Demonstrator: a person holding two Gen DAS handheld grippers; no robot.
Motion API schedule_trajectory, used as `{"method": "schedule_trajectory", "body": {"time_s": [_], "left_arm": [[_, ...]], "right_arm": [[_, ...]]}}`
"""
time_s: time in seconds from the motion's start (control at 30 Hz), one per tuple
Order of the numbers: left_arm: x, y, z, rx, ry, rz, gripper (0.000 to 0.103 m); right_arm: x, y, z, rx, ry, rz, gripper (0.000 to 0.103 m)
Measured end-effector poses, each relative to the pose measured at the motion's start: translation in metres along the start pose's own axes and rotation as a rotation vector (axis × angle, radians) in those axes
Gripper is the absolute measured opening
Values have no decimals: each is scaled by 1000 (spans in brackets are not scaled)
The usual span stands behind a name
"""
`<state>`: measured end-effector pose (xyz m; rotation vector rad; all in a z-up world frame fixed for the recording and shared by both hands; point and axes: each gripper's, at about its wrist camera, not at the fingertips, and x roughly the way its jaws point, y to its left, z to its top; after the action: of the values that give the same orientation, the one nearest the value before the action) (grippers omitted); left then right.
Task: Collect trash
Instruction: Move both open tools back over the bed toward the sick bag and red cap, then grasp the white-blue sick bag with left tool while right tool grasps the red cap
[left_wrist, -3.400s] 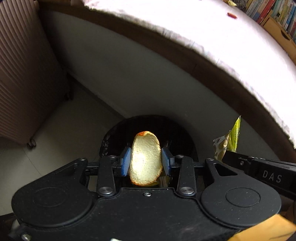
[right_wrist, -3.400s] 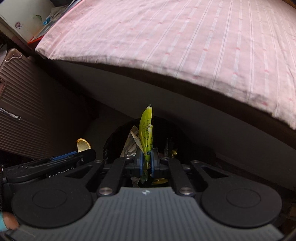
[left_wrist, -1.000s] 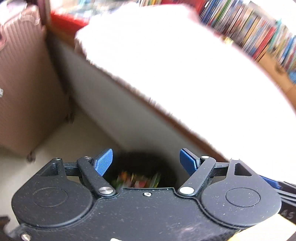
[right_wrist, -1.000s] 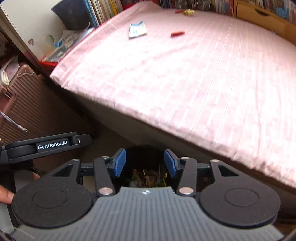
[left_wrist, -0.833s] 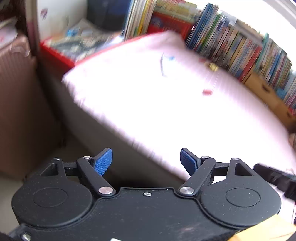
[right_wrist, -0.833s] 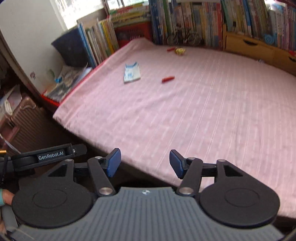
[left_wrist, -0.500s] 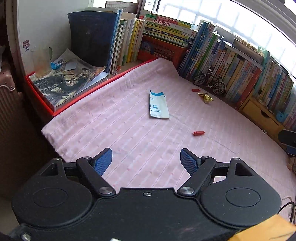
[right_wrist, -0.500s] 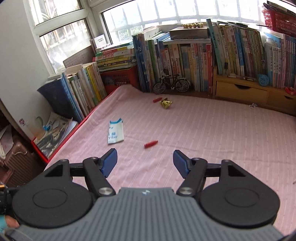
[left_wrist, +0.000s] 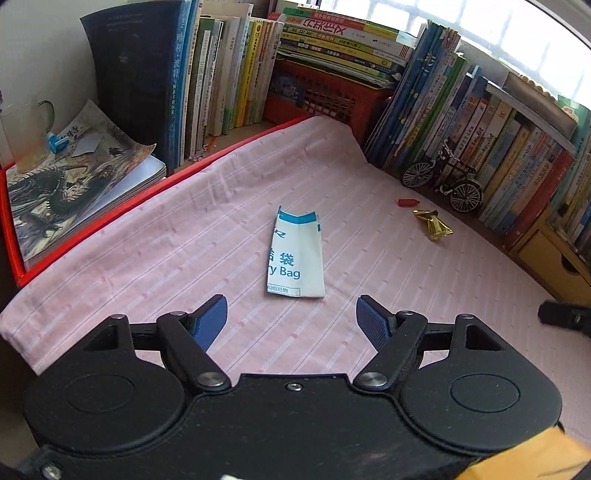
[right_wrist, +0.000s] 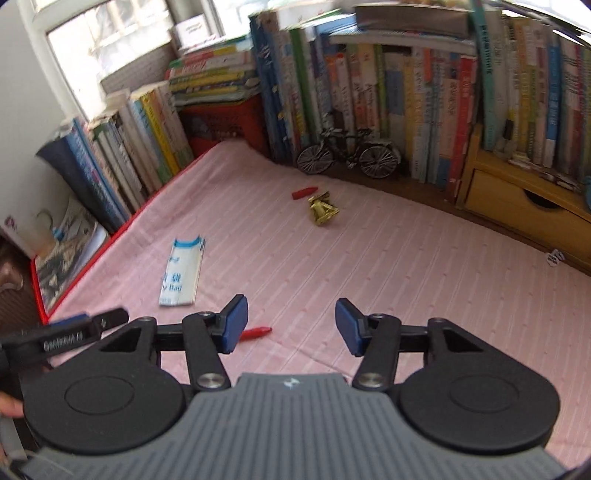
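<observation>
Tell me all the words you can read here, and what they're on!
"y Bag": on the white and blue bag lying on the pink sheet; the start of the word is folded under.
"袋": on the same bag, above "y Bag".
Small print along the bag's bottom edge: too small to read.
Book spines: printed titles, too small or blurred to read.
Label on the left claw, in the right view: blurred.
</observation>
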<state>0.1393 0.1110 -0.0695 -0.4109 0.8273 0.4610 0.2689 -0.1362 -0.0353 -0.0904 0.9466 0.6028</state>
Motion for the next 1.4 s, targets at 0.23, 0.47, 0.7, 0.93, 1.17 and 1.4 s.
{"method": "schedule_trajectory", "body": {"time_s": [0.23, 0.47, 0.7, 0.93, 1.17, 1.4], "left_arm": [[56, -15, 12, 1, 13, 48, 78], [100, -24, 20, 20, 22, 80, 81], [132, -26, 20, 48, 81, 101, 81], [144, -27, 19, 73, 89, 112, 80], [144, -31, 22, 100, 64, 108, 55], [126, -36, 22, 131, 18, 82, 28]], "right_arm": [[60, 33, -22, -193, 122, 46, 67], [102, 40, -26, -78, 118, 56, 70], [132, 40, -25, -73, 157, 59, 70], [140, 41, -29, -86, 155, 61, 58], [142, 44, -29, -96, 134, 76, 49], [137, 42, -27, -92, 124, 84, 49]]}}
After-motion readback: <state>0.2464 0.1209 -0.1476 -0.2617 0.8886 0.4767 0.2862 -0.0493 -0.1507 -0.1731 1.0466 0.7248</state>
